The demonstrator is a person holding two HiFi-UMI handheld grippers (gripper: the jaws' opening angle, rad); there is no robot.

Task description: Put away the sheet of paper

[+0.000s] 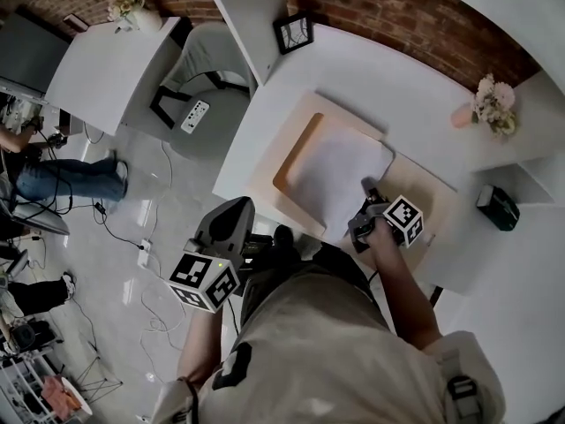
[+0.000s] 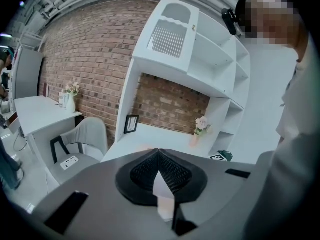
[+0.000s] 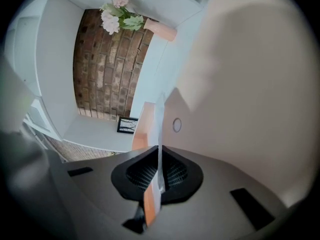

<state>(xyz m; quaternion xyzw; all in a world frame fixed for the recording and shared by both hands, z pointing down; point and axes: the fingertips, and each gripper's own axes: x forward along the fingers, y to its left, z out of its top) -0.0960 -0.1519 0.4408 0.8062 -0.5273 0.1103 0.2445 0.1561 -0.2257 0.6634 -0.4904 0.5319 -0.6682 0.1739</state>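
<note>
- Pinching the white sheet of paper (image 1: 340, 170) at its corner nearest me, my right gripper (image 1: 368, 200) has its jaws clamped flat on it. The right gripper view shows the thin sheet (image 3: 160, 134) edge-on between the dark ribbed pads (image 3: 175, 173).
- An orange-tan strip (image 3: 142, 129) sits in the same bite, pressed against the sheet. I take it for an edge of the folder, but I cannot tell for sure.
- The pale beige flat folder (image 1: 284, 173) lies open on the white desk (image 1: 371, 78). The sheet covers most of the folder's left half, inside the raised tan rim on the far and left sides.
- The folder's other flap (image 1: 434, 193) lies spread open to the right of the sheet, beside my right gripper. It fills the right gripper view as a broad beige surface (image 3: 240, 84).
- My left gripper (image 1: 231, 217) hangs off the folder's near-left side, clear of the desk and over the floor. Its jaws are together at the tips and hold nothing (image 2: 159, 156).
- By my judgement the task is about halfway: the sheet is over the folder but pinched and uncovered.
- What I judge is left is to lay the corner flat inside the rim, let go, and fold the open flap over.
- A black picture frame (image 1: 293, 32) and a pink vase of pale flowers (image 1: 490, 104) stand beyond the folder, well apart from it.
</note>
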